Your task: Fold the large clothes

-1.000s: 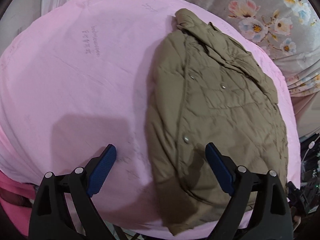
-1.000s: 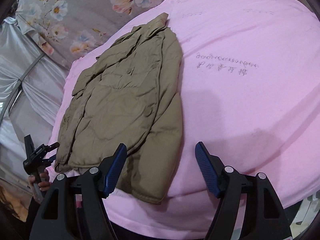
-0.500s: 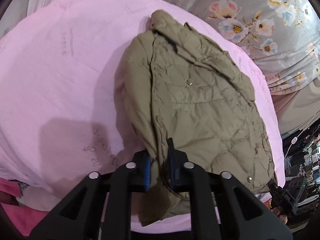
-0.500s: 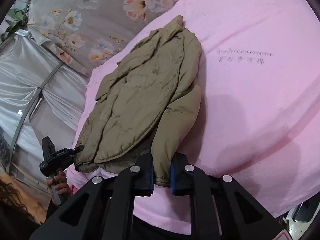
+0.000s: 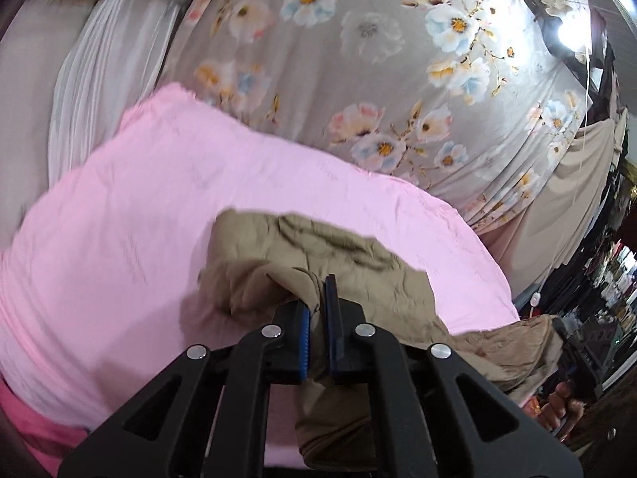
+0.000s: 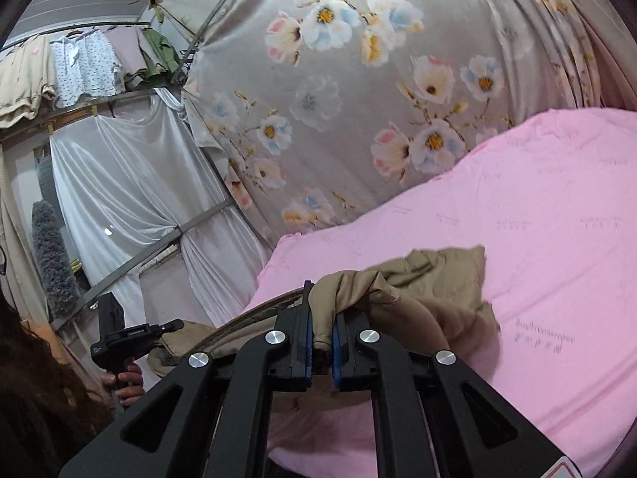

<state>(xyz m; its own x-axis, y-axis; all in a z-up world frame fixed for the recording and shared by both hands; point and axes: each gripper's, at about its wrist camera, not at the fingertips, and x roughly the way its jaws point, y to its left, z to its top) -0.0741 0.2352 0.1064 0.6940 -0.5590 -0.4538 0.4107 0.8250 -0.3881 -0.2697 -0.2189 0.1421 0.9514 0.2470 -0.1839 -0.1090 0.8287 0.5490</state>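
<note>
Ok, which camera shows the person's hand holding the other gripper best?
The right wrist view: the hand wraps the handle of the left hand-held gripper, clear of the jacket. In the left wrist view the other hand sits blurred at the edge.

We held the right gripper (image 6: 319,318) with its blue pads clamped on a bunched fold of the olive-tan jacket (image 6: 434,290), its jaws having just closed. The rest of the jacket trailed onto the pink sheet (image 6: 557,215). At lower left a hand (image 6: 125,384) gripped the left gripper (image 6: 173,324), with jacket cloth bunched at its tip, before the floral curtain (image 6: 338,79).
</note>
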